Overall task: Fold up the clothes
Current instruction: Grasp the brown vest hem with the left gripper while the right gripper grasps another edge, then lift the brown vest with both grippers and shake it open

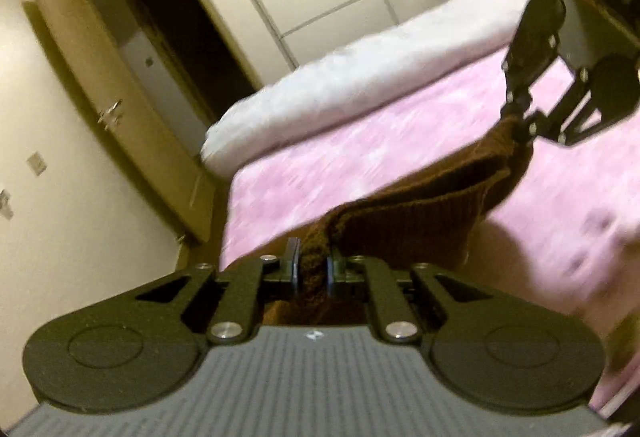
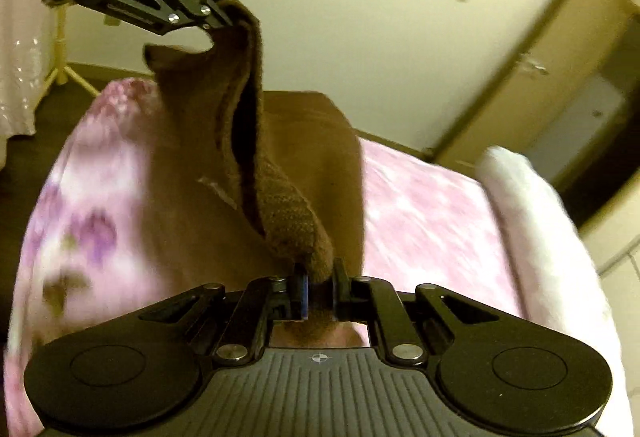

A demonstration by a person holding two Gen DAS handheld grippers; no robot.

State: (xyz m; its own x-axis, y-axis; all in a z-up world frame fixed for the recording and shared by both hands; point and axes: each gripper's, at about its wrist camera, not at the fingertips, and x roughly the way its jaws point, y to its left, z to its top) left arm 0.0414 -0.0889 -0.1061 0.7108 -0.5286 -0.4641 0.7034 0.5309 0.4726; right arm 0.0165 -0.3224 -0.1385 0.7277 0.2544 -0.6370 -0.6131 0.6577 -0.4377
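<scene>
A brown knitted garment hangs stretched between my two grippers above a bed with a pink flowered sheet. My left gripper is shut on one end of its ribbed edge. My right gripper is shut on the other end of the ribbed edge. In the left wrist view the right gripper shows at the upper right, gripping the cloth. In the right wrist view the left gripper shows at the upper left, gripping the cloth. The rest of the garment hangs down toward the sheet.
A rolled white blanket lies along the far side of the bed; it also shows in the right wrist view. A wooden door stands open in the wall beyond the bed. A white stand is on the floor beside the bed.
</scene>
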